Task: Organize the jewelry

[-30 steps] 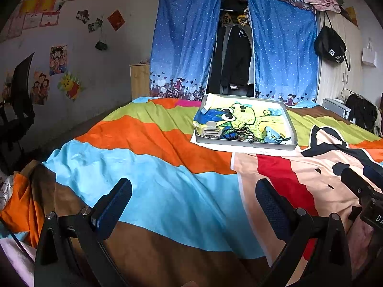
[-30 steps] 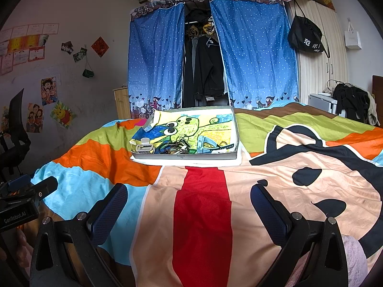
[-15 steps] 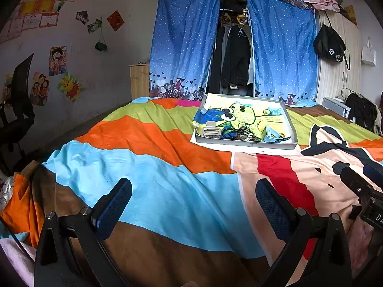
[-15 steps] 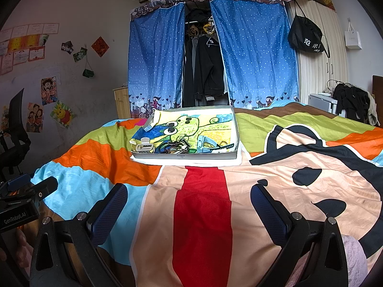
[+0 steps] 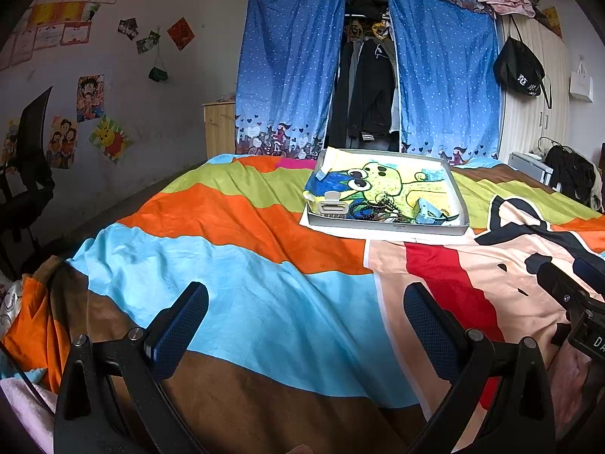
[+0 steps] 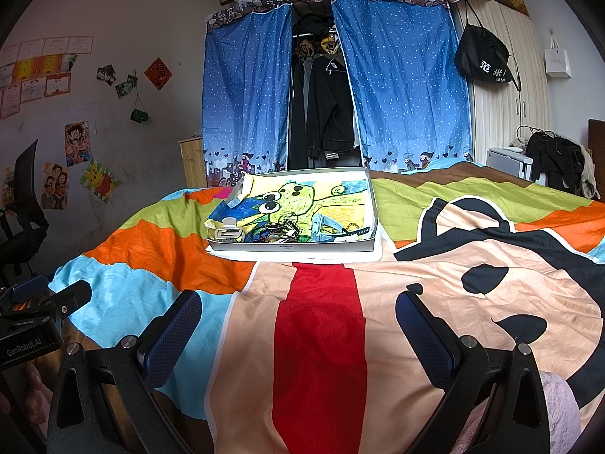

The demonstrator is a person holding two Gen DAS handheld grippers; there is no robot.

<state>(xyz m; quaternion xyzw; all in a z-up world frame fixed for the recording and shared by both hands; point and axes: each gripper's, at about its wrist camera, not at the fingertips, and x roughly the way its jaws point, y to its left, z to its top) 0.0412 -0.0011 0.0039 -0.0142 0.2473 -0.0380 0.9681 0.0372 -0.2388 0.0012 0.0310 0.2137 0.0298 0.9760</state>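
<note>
A shallow grey tray (image 5: 385, 227) (image 6: 295, 246) lined with a cartoon drawing lies on the bed, far ahead of both grippers. At its near edge lie a tangle of dark bead jewelry (image 5: 374, 209) (image 6: 278, 230), a beige hair claw clip (image 5: 332, 207) (image 6: 227, 231) and a light blue item (image 5: 427, 212) (image 6: 321, 227). My left gripper (image 5: 302, 325) is open and empty, low over the blue stripe. My right gripper (image 6: 298, 329) is open and empty over the red stripe.
A colourful striped bedspread (image 5: 227, 234) covers the bed. The right gripper's body (image 5: 574, 302) shows at the right of the left view; the left gripper's body (image 6: 34, 325) shows at the left of the right view. Blue curtains (image 6: 245, 94) and a wardrobe stand behind.
</note>
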